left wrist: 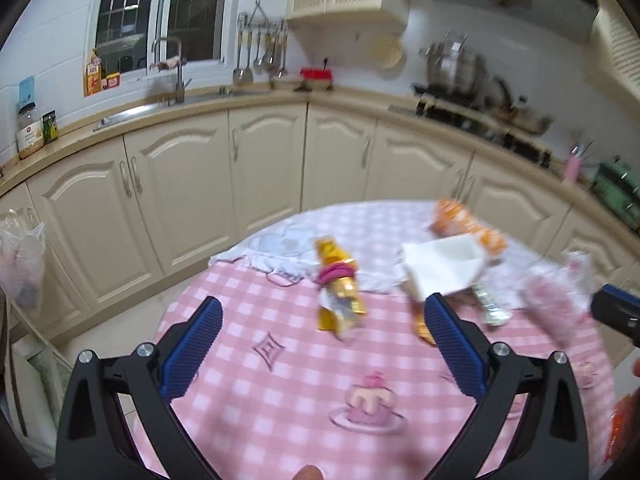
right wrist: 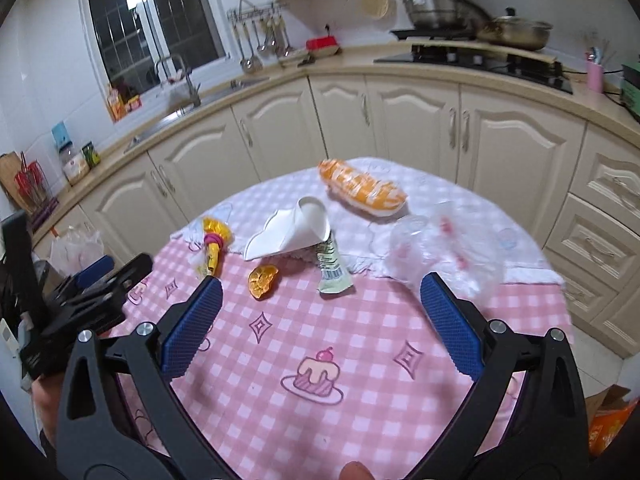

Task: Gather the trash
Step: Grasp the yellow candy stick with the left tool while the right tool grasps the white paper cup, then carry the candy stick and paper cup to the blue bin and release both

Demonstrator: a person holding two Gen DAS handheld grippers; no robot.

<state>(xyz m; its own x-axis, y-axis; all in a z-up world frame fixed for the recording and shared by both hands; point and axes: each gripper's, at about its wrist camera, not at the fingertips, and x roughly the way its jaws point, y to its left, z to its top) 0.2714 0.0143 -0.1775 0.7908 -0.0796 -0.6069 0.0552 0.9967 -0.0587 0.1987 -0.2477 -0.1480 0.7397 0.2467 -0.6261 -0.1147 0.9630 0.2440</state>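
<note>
Hovering above the round surface [right wrist: 320,340] with its pink gingham cloth, the right hand-held gripper [right wrist: 320,294] and the left hand-held gripper [left wrist: 322,320] both gape wide, ribbed blue pads empty. Trash lies at the far side: a crinkled gold wrapper [right wrist: 214,246], a crushed white paper cup [right wrist: 296,228], an orange packet [right wrist: 360,188], and clear crumpled plastic [right wrist: 440,248] to the right.

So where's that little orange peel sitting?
In the right wrist view the orange peel lies on the pink checked tablecloth, between the yellow wrapper and green tube.
</note>
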